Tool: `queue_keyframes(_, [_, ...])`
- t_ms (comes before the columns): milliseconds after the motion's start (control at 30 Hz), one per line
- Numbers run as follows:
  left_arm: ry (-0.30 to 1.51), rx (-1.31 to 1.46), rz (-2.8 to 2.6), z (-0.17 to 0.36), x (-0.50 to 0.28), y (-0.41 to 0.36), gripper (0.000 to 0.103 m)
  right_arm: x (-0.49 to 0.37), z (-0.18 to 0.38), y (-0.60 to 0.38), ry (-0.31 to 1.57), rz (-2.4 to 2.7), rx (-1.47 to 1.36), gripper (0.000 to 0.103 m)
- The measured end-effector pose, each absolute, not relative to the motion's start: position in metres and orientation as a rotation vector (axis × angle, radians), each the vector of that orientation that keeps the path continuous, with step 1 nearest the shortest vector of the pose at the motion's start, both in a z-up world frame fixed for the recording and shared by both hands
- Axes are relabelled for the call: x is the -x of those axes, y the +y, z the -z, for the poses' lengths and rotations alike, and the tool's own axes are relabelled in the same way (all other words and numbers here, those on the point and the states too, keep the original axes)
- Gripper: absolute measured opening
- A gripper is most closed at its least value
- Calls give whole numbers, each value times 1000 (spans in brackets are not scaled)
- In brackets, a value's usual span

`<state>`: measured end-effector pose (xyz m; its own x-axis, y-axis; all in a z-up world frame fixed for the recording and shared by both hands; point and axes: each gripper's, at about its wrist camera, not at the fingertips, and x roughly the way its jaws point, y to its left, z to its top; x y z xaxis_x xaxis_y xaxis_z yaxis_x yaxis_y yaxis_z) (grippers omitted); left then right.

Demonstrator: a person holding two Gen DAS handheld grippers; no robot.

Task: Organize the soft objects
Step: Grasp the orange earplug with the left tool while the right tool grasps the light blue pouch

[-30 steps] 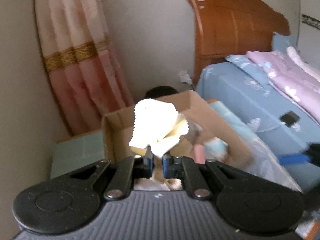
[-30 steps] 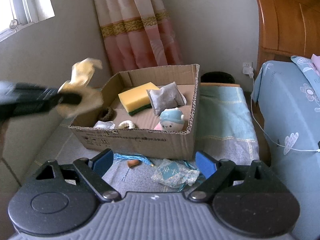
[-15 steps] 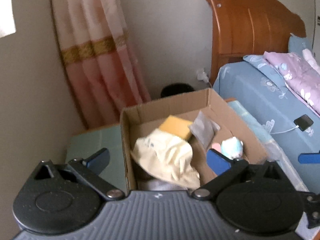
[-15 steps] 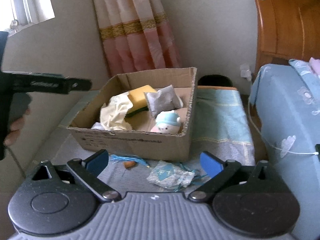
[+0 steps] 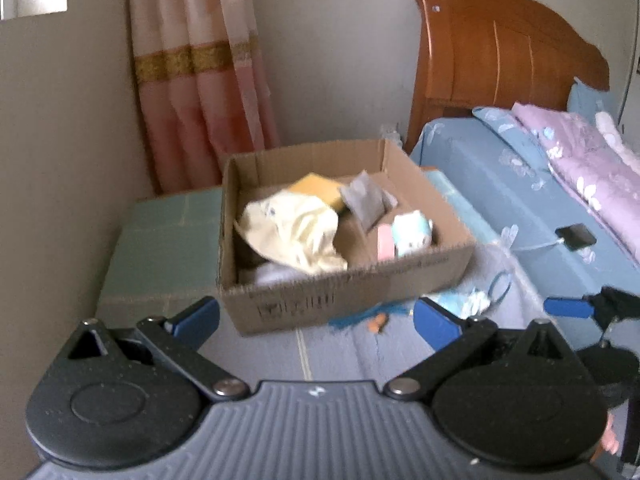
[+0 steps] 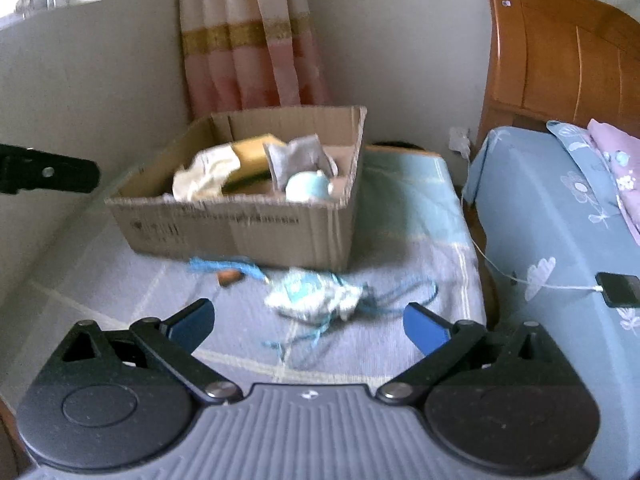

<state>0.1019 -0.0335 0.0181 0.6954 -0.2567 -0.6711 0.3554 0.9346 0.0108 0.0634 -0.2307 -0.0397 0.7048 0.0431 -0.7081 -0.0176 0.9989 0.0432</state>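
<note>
A cardboard box [image 5: 344, 292] [image 6: 240, 224] sits on a checked cloth. In it lie a pale yellow cloth [image 5: 296, 232] [image 6: 208, 172], a yellow sponge [image 5: 316, 188], a grey pouch [image 5: 366, 198] [image 6: 298, 158] and a small blue-capped plush toy [image 5: 412, 228] [image 6: 310, 186]. In front of the box lie a light blue patterned pouch with blue cords [image 6: 316, 294] [image 5: 464, 300] and a blue tassel with an orange bead [image 6: 224, 270] [image 5: 372, 318]. My left gripper [image 5: 316, 320] is open and empty, in front of the box. My right gripper [image 6: 308, 322] is open and empty, just before the pouch.
A bed with blue sheet [image 6: 560, 216] and wooden headboard [image 5: 500, 60] stands on the right, with a phone on a cable [image 6: 618, 284]. A pink curtain [image 5: 200, 80] hangs behind the box. The wall runs along the left.
My left gripper opened and dropped the yellow cloth into the box, then pulled back from it. My right gripper moved lower and closer to the blue pouch.
</note>
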Motion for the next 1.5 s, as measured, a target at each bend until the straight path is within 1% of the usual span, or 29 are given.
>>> queue_keyframes(167, [741, -167, 352, 8, -97, -43, 102, -62, 58, -226, 834, -14, 3, 102])
queue_keyframes(333, [690, -203, 396, 30, -97, -60, 102, -59, 64, -227, 851, -30, -36, 102])
queue_keyframes(433, [692, -235, 400, 43, -100, -73, 97, -59, 66, -230, 852, -18, -50, 102])
queue_keyframes(467, [695, -241, 404, 48, -101, -77, 93, -59, 67, -231, 855, -11, -50, 102])
queue_keyframes(500, [700, -245, 407, 53, -103, -80, 84, -59, 68, -233, 858, -4, -51, 102])
queue_keyframes(600, [717, -267, 405, 66, -109, -90, 68, -59, 71, -237, 866, -1, -54, 102])
queue_keyframes(633, [722, -269, 401, 70, -112, -92, 65, -59, 72, -238, 868, -5, -56, 102])
queue_keyframes(700, [738, -268, 406, 76, -117, -96, 51, -60, 74, -239, 874, -9, -57, 102])
queue_keyframes(767, [758, -257, 417, 80, -122, -97, 44, -60, 76, -240, 879, -16, -60, 102])
queue_keyframes(867, [769, -253, 411, 85, -129, -102, 42, -61, 79, -241, 886, -27, -70, 102])
queue_keyframes(900, [767, -247, 414, 85, -130, -103, 38, -62, 79, -241, 888, -31, -74, 102])
queue_keyframes(1033, [787, -227, 428, 87, -136, -107, 33, -64, 81, -242, 890, -39, -83, 102])
queue_keyframes(1267, [842, -143, 440, 84, -137, -114, 33, -67, 83, -247, 891, -37, -95, 102])
queue_keyframes(1500, [835, -132, 401, 89, -144, -120, 33, -67, 84, -250, 889, -32, -107, 102])
